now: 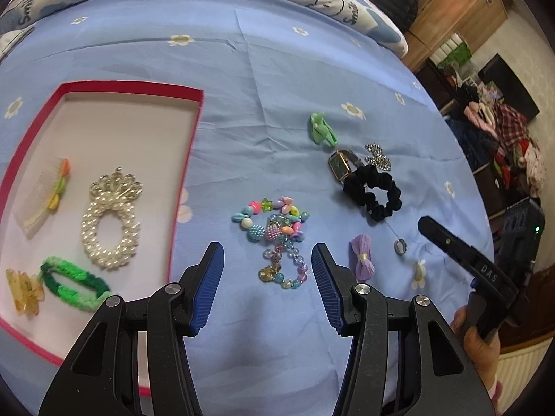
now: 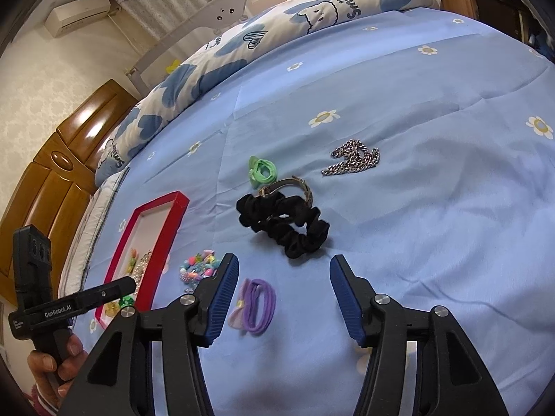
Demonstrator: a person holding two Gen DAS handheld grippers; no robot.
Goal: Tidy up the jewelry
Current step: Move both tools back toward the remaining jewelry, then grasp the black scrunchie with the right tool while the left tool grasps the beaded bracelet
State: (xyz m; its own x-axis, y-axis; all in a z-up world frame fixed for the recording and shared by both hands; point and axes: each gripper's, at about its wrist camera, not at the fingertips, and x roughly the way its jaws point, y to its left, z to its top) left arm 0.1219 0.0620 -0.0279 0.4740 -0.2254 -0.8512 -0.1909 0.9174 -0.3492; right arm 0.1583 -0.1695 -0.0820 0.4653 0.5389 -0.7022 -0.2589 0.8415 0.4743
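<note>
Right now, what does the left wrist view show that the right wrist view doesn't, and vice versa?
Left wrist only: the pearl crown scrunchie, green braided band, amber claw clip and comb clip laid out clearly in the red tray.
Right wrist only: the wall air conditioner and wooden headboard.
Both: black scrunchie, watch, green tie, chain, colourful bead bracelets.

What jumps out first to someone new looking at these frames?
The red-rimmed tray at left, already holding a pearl scrunchie with a crown charm and a green braided hair tie. Then the colourful bead bracelets lying on the blue bedsheet just ahead of the open left gripper, with the black scrunchie beyond the open right gripper.
</note>
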